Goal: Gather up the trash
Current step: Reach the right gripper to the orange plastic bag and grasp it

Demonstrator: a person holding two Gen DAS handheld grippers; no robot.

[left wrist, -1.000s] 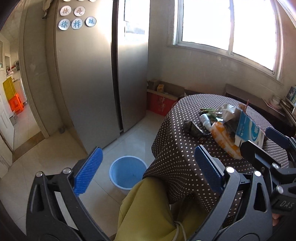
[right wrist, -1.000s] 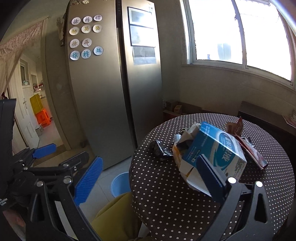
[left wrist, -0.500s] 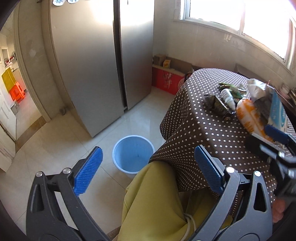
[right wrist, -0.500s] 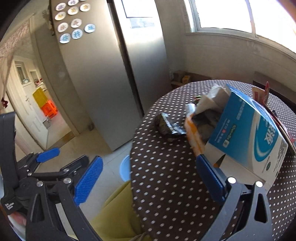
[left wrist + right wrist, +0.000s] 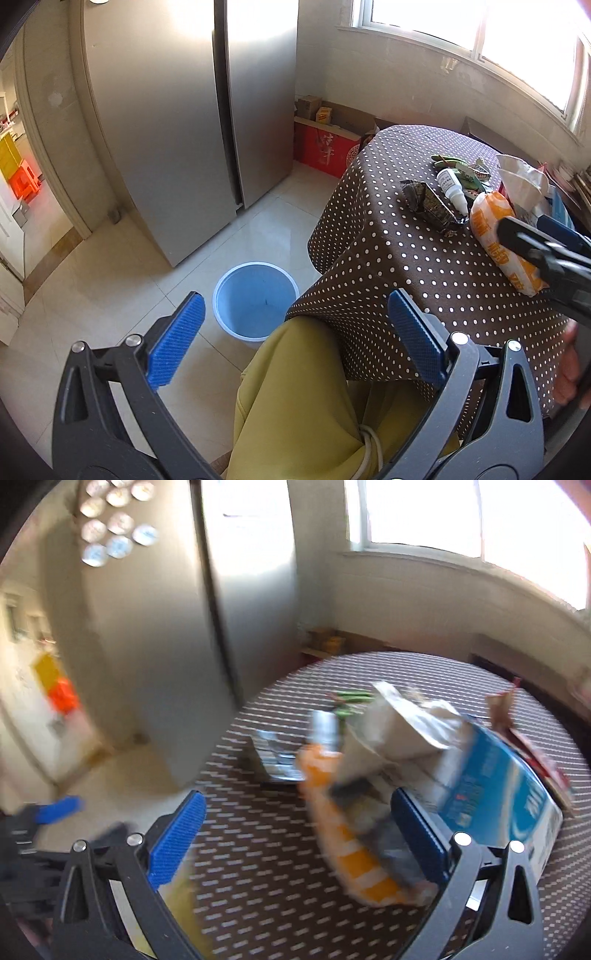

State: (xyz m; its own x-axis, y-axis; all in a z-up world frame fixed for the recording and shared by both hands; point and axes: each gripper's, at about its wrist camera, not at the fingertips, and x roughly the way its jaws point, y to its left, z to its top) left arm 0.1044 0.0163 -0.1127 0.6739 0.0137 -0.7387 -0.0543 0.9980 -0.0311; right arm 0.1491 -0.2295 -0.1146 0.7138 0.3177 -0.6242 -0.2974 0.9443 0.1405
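Brown polka-dot cloth covers the round table point(image 5: 424, 266) that fills the right half of my left view, and all the trash sits bunched on it toward the right edge of that frame. The pale blue bin point(image 5: 255, 299) stands on the floor tiles at lower centre, just beside the hanging cloth and empty as far as I can see. Largest of the litter is the blue carton point(image 5: 495, 794), right of centre in my blurred right view; I judge it light, stiff but crushable, best pinched across a thin edge or an open flap. Next, the orange wrapper point(image 5: 498, 236) lies long and soft in front of it; it looks slippery, so I would take it at the middle, where it can bunch. The crumpled white paper point(image 5: 524, 181) above it should weigh nothing and squash anywhere. The dark foil packet point(image 5: 430, 203) lies flat, so a raised fold is my best hold. Smallest, the little white bottle point(image 5: 452, 186) is hard and round and may roll. My right claw point(image 5: 295, 830) gapes wide over the wrapper, holding nothing; my left claw point(image 5: 295, 332) hangs equally wide apart over my yellow trouser knee point(image 5: 295, 387), also holding nothing.
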